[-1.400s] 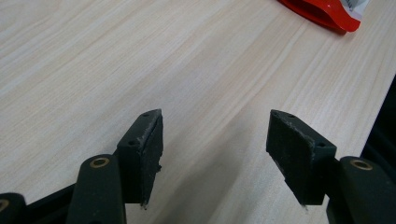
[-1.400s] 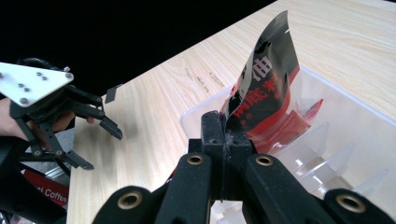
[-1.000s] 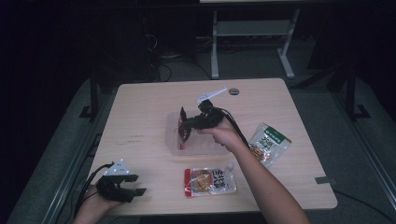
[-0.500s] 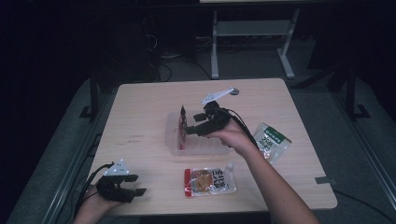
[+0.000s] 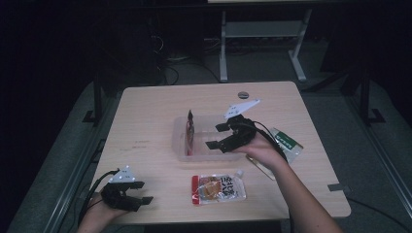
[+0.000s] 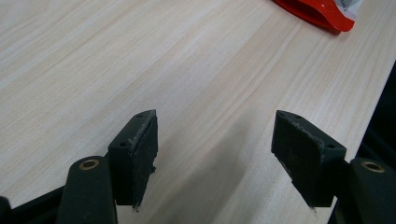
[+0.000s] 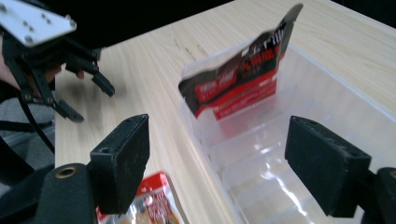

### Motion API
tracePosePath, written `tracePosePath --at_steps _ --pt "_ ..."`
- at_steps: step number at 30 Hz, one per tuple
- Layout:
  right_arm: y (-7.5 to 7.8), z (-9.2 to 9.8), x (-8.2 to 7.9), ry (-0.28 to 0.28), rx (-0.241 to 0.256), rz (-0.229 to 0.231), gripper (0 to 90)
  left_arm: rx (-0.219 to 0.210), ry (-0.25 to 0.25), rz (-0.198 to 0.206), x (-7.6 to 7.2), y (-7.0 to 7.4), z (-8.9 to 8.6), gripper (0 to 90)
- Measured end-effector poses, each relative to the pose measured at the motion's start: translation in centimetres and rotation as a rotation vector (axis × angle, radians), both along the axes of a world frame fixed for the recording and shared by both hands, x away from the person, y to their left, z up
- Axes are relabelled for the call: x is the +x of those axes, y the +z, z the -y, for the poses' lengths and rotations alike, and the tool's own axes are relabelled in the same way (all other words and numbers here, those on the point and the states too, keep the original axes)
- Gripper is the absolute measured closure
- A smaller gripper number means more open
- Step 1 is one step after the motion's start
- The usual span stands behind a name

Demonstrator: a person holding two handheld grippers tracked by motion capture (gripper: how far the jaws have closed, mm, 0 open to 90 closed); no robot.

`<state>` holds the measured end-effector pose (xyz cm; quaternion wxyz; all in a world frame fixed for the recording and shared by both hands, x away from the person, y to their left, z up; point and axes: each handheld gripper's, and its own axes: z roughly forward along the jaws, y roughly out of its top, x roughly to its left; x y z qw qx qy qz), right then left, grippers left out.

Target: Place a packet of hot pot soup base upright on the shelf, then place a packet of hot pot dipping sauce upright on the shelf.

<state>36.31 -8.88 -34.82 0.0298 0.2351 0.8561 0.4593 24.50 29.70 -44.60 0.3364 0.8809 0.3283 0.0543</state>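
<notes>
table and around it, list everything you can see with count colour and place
clear bin: 1, see-through plastic, table middle
red-black packet: 1, upright at the bin's left end
red snack pouch: 1, red and clear, flat near the front edge
green-white packet: 1, right of the bin
small disc: 1, dark, far edge
table: 1, light wood
metal frame: 1, pale, behind the table
left gripper: 1, black, front left corner, fingers open
right gripper: 1, black, over the bin, fingers open
</notes>
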Motion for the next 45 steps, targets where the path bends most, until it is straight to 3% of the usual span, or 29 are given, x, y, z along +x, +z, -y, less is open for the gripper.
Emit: tracePosePath --at_steps 21,36,42,45 --pt "-3.1 4.7 -5.0 -0.034 -0.044 0.022 21.6 -0.005 0.007 0.01 -0.1 0.2 0.3 31.3" --pt "-5.3 8.5 -8.6 -0.105 -0.062 -0.005 21.7 -0.018 0.0 0.024 -0.3 0.5 0.9 31.6" --pt "-6.6 9.9 -9.7 -0.142 -0.076 -0.04 23.7 -0.042 -0.03 0.042 -0.3 1.1 1.9 31.5" --pt "-7.3 10.4 -10.2 -0.152 -0.094 -0.058 28.8 -0.053 -0.051 0.05 -0.2 1.6 2.7 31.5"
